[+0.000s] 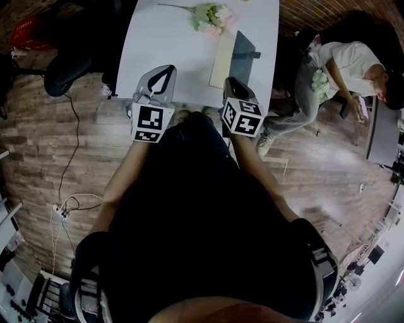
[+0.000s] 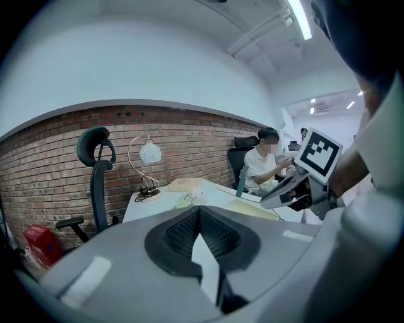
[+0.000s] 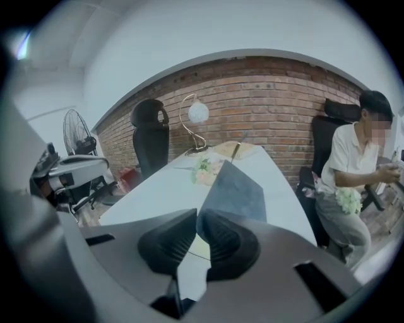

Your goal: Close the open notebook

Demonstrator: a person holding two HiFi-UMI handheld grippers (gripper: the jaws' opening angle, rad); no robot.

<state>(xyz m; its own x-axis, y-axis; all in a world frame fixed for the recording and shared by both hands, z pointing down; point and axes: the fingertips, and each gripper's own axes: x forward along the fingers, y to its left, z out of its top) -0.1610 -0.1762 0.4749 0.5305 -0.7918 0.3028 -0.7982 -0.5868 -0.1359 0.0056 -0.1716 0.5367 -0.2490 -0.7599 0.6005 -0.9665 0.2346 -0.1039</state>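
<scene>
Lying half-open, the notebook (image 1: 222, 60) runs lengthwise along the table (image 1: 164, 38).

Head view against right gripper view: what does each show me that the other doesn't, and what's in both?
Only the head view: the power strip with its cables on the floor, and the marker cubes on top of both grippers.

Only the right gripper view: the lamp at the table's far end, the fan, and the right gripper close up, seemingly pinching the near edge of the notebook cover.

Both: the white table, the flowers, the notebook's raised dark cover, and the seated person.
</scene>
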